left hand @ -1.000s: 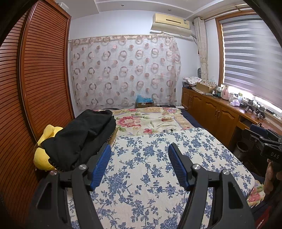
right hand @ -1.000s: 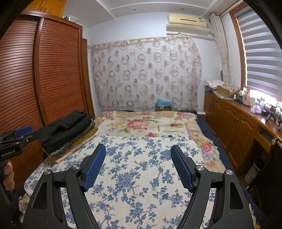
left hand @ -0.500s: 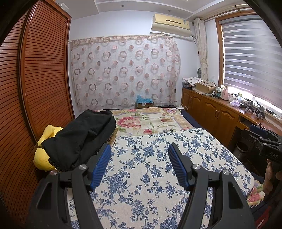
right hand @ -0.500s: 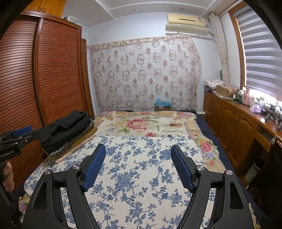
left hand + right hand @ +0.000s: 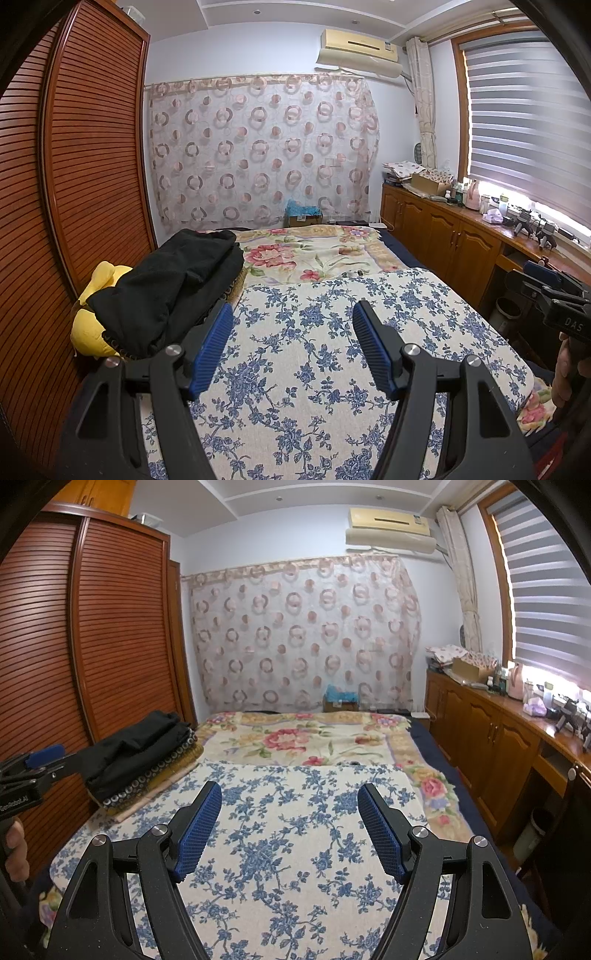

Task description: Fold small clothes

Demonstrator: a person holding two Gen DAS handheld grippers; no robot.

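Nothing has moved since a second ago: both your grippers hang in the same spots over the bed, and the clothes lie where they did.

Your left gripper (image 5: 291, 343) has its blue-padded fingers spread apart with nothing between them, only the blue-flowered sheet (image 5: 317, 354) beneath. Just beyond its left finger, at the bed's left edge, sits the pile of black clothes (image 5: 173, 284), loosely heaped, resting partly on a yellow cushion (image 5: 88, 328) beside the slatted wooden wardrobe (image 5: 85, 155).

Your right gripper (image 5: 290, 823) is likewise spread wide and empty above the same sheet. From this side the black clothes (image 5: 136, 749) top a stack of folded patterned cloth (image 5: 162, 775), well to the left of the gripper. Your left hand (image 5: 16, 853) shows at the far left edge, gripping its handle.

Further out, a rose-patterned blanket (image 5: 306, 738) covers the far half of the bed, and a circle-print curtain (image 5: 303, 631) hangs on the back wall.
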